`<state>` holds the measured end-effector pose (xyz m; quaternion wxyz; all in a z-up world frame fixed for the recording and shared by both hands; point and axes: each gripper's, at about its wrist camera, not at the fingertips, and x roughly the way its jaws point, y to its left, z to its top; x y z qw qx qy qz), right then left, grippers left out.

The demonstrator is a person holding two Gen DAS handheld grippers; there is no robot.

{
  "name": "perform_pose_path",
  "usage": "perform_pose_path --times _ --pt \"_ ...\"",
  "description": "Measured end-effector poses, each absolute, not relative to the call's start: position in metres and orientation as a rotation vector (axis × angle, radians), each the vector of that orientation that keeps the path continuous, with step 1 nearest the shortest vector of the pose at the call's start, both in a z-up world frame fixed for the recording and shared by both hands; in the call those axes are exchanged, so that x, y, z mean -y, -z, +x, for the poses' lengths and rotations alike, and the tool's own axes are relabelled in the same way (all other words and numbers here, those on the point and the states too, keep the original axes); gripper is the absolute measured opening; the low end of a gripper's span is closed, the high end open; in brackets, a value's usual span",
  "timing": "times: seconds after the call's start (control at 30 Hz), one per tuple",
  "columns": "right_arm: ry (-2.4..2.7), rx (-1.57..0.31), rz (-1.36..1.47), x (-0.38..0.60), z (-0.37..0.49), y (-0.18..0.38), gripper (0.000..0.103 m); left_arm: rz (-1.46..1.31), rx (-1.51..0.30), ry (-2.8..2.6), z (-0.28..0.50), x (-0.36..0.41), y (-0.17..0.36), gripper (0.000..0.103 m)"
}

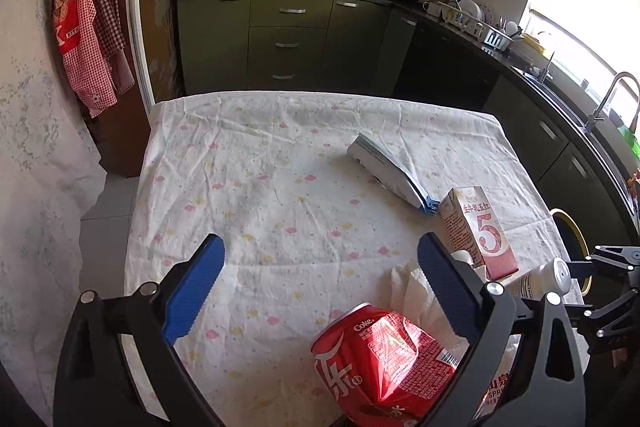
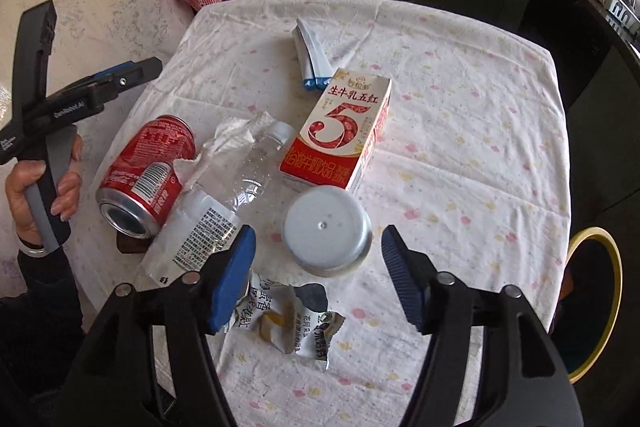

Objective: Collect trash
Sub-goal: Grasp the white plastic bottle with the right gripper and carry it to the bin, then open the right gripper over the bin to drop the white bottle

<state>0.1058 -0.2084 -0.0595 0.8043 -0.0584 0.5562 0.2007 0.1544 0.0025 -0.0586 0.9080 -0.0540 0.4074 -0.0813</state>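
From the left wrist, the wide-open, empty left gripper (image 1: 320, 267) hovers over one dented "Coke" can (image 1: 380, 363) near a "5" carton (image 1: 480, 231), while from the right wrist the right gripper (image 2: 318, 259), gaping and empty, frames one white jar (image 2: 326, 229) beside one clear bottle (image 2: 224, 199) and one wrapper (image 2: 288, 323).

Both grippers are spread wide and hold nothing. The left gripper (image 1: 320, 281) fills its frame's lower half; the right gripper (image 2: 318, 273) likewise. A bare hand (image 2: 38, 197) at middle left grips the left handle.
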Motion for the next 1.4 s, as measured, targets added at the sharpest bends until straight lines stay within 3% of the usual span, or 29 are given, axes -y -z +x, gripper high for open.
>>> perform_pose_path --times 0.07,0.27,0.67,0.97,1.4 --pt "-0.418 -1.199 -0.129 0.206 0.108 0.066 0.062 -0.096 -0.839 0.183 0.152 0.002 0.057 0.096" --pt "-0.395 -1.212 -0.143 0.206 0.113 0.075 0.047 -0.08 -0.822 0.21 0.146 0.01 0.049 0.096" --pt "-0.376 -1.133 -0.04 0.243 0.099 0.045 0.046 -0.029 -0.798 0.252 0.138 0.032 0.032 0.096" --pt "-0.057 -1.045 0.095 0.376 0.081 0.015 0.046 0.01 -0.792 0.268 0.138 0.047 0.025 0.096" --pt "0.294 -1.223 0.28 0.537 0.085 0.116 0.046 0.061 -0.802 0.285 0.137 0.072 0.019 0.096"
